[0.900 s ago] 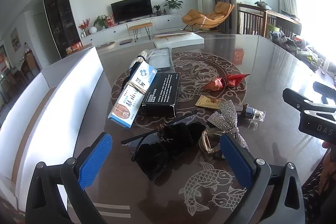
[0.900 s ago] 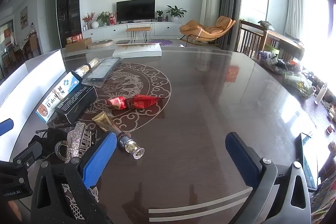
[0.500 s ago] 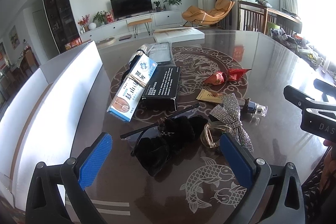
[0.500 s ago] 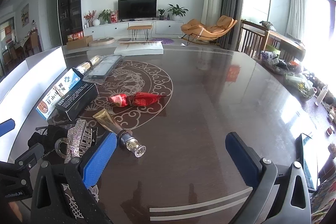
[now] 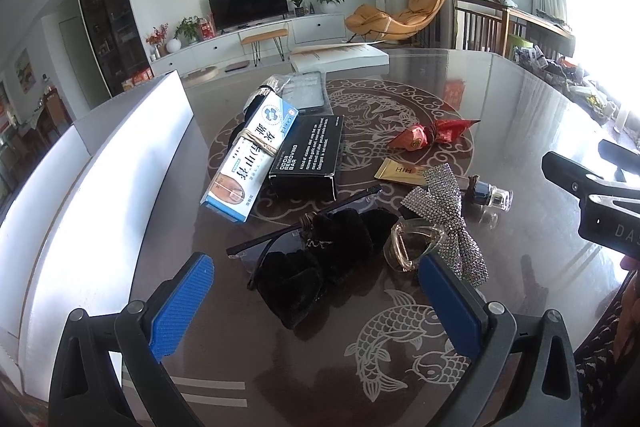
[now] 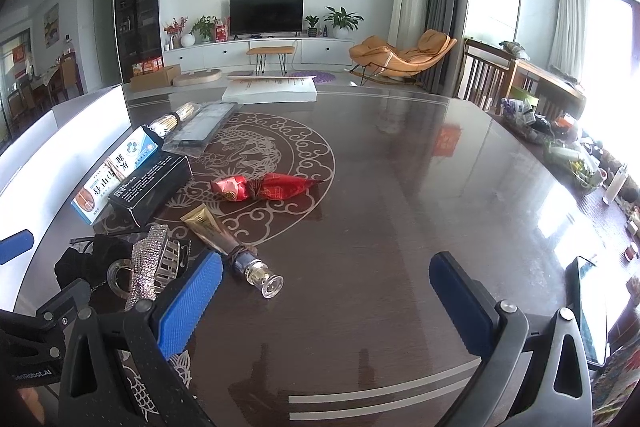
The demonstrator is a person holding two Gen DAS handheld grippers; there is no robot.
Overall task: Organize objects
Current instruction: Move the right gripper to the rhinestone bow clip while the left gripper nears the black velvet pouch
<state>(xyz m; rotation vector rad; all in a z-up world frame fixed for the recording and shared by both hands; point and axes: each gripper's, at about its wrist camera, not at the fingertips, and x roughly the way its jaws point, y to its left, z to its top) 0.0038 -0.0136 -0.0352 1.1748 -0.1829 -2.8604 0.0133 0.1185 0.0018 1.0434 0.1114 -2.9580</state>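
Observation:
A heap of small items lies on the dark table. Nearest my open left gripper is a black fuzzy scrunchie on dark sunglasses, beside a clear hair claw and a rhinestone bow. Further back sit a white-blue medicine box, a black box, a red wrapped sweet, a gold tube and a small glass bottle. My right gripper hangs open over bare tabletop, with the bottle just beyond its left finger.
A white open box stands along the table's left side. A clear flat case and a bundle of sticks lie further back, and a white box sits at the far edge. A phone lies at the right.
Both views have drifted slightly; the heap sits a little closer to my left gripper than before. Both grippers stay open and nothing on the table has moved.

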